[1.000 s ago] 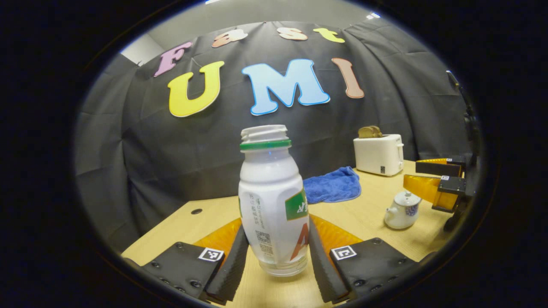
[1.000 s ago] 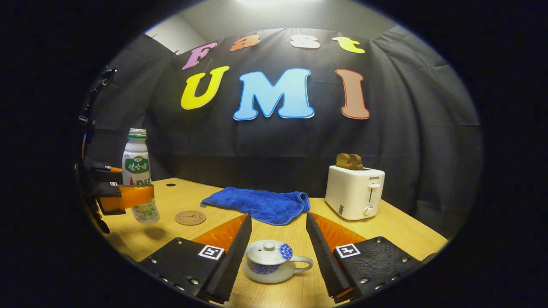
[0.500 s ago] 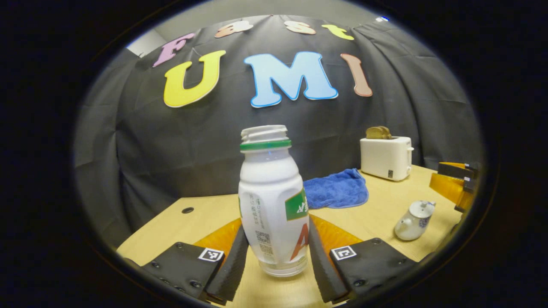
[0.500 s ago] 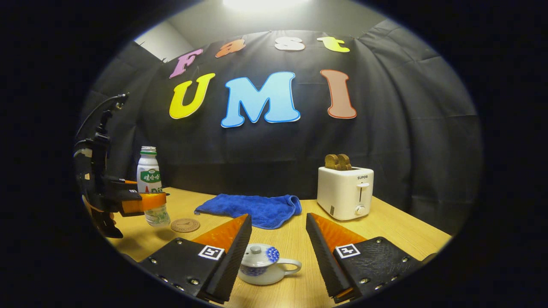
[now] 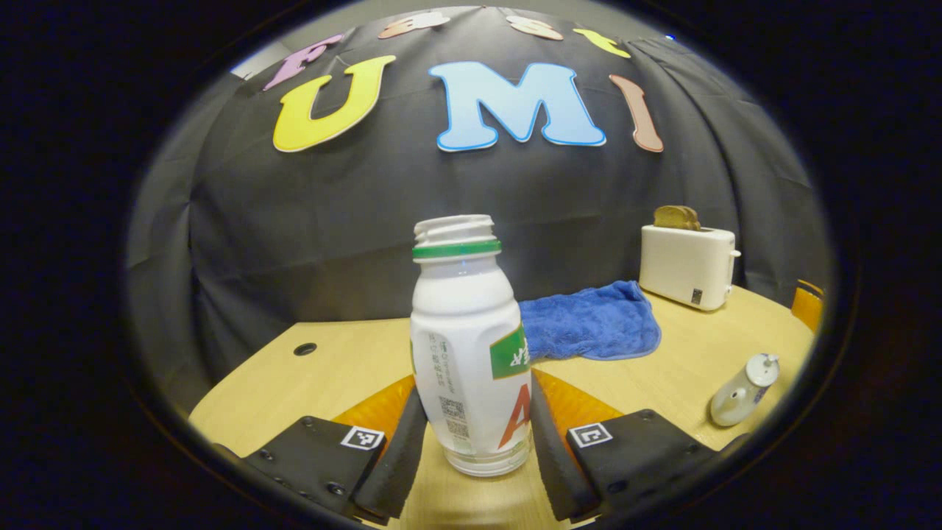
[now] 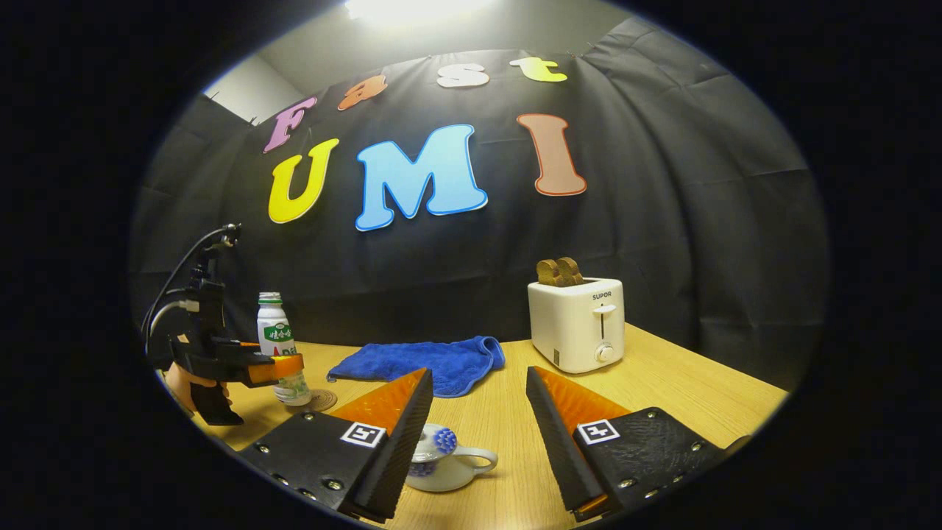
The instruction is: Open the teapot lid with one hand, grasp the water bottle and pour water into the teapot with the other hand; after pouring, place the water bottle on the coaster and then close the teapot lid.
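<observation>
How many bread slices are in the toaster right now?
2, side by side, sticking up from the top of the toaster at the back right of the table: one slice on the left, the other on its right.

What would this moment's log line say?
left gripper: shut on water bottle, above coaster | right gripper: open, around teapot | lid on

White plastic water bottle [image 5: 468,353] has a green neck ring, a green label patch and a clear bottom. Small white ceramic teapot [image 6: 444,468] with a blue flower pattern. Fluffy blue cloth [image 5: 591,321], plain white toaster [image 6: 576,324], pale wood-grain worktop [image 6: 684,386], round brown coaster [image 6: 321,401].
</observation>
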Available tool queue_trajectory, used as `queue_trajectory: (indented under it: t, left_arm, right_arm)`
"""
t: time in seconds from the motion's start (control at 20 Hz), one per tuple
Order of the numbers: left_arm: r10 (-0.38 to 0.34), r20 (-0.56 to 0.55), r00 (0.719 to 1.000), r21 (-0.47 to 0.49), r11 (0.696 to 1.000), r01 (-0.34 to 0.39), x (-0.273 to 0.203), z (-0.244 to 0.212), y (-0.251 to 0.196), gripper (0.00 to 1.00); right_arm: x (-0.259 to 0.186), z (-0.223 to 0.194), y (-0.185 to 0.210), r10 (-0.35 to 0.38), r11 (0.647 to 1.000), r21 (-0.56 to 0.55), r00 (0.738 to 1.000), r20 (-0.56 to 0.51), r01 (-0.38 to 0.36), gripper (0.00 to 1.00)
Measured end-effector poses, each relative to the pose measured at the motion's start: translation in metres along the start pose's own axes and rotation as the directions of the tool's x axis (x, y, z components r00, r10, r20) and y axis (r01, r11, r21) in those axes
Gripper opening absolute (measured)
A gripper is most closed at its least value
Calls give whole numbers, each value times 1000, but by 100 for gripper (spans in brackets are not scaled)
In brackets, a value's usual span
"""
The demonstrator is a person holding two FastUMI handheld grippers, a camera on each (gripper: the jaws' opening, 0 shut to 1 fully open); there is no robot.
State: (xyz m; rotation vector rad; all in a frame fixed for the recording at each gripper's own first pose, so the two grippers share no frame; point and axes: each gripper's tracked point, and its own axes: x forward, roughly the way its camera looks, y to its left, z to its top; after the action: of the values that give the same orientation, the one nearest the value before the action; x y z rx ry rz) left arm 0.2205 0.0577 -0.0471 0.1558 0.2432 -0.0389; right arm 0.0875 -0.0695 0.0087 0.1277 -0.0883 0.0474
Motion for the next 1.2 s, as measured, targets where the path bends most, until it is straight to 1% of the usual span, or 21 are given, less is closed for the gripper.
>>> queue_trajectory:
  t: [0.05,0.1,0.2,0.3,0.35,0.4,0.45,0.5,0.6,0.65,0.7,0.75,0.8,0.85,0.9,0.95,1.0,1.05,1.1,1.15,1.2]
  left_arm:
    - [0,4,1000,6,1000,-1,4,-1,0,76]
    - [4,5,1000,7,1000,-4,8,-2,0,71]
    - [5,13,1000,-9,1000,-5,14,-3,0,78]
    - [0,20,1000,-32,999,0,19,-4,-1,76]
    - [3,22,1000,-31,1000,-2,20,-4,-1,82]
    - [-1,20,1000,-28,1000,2,23,-6,-2,71]
    - [-2,24,1000,-27,1000,3,24,-5,-2,71]
    - [-4,24,1000,-28,1000,5,25,-4,-3,76]
    - [-1,24,1000,-33,999,2,25,-5,-2,77]
    - [1,24,1000,-38,999,0,25,-5,-1,82]
    - [2,26,1000,-43,999,-1,25,-6,-1,77]
    - [0,25,1000,-42,999,1,25,-5,-2,84]
    - [-8,20,1000,-35,999,9,26,-6,-3,84]
    - [-14,15,1000,-28,1000,14,25,-6,-5,86]
    - [-20,8,1000,-22,1000,20,24,-7,-6,87]
    - [-27,7,1000,-23,999,27,22,-6,-7,81]
    - [-27,9,1000,-26,999,28,21,-4,-8,89]
    - [-25,13,1000,-30,999,25,20,-2,-7,92]
    - [-26,15,1000,-34,999,26,19,-2,-9,100]
    - [-24,13,1000,-36,999,25,18,-2,-9,97]
    - [-22,11,1000,-33,999,22,16,-2,-9,89]
  right_arm:
    - [0,0,-1,-1,1000,10,1000,0,1,80]
    - [0,1,-2,-2,1000,18,1000,0,2,80]
    - [-1,2,-4,-7,1000,18,1000,3,7,80]
    - [-1,4,-4,-10,1000,9,1000,8,10,80]
    - [-1,3,-4,-8,1000,6,1000,9,8,80]
    - [-1,3,-3,-7,1000,2,1000,8,7,80]
    - [0,3,-3,-7,1000,-3,1000,6,7,80]
    - [-1,2,-2,-6,1000,-7,1000,6,6,80]
    - [-1,3,-2,-7,1000,-18,1000,7,7,80]
    - [0,2,-2,-7,1000,-21,1000,7,7,80]
    - [0,2,-1,-7,1000,-24,1000,8,7,80]
    - [-1,2,-1,-6,1000,-25,1000,7,6,80]
    - [0,1,-1,-6,1000,-25,1000,5,6,80]
    - [0,1,0,-5,1000,-24,1000,3,5,80]
    - [0,1,0,-5,1000,-24,1000,2,5,80]
    - [0,1,-1,-6,1000,-26,1000,3,6,80]
    - [0,1,-1,-8,1000,-27,1000,4,8,80]
    - [0,1,-2,-11,1000,-30,1000,4,11,80]
    - [0,2,-2,-13,999,-30,1000,6,13,80]
    - [0,1,-3,-13,1000,-27,1000,6,14,80]
    - [0,2,-3,-14,1000,-24,1000,6,14,80]
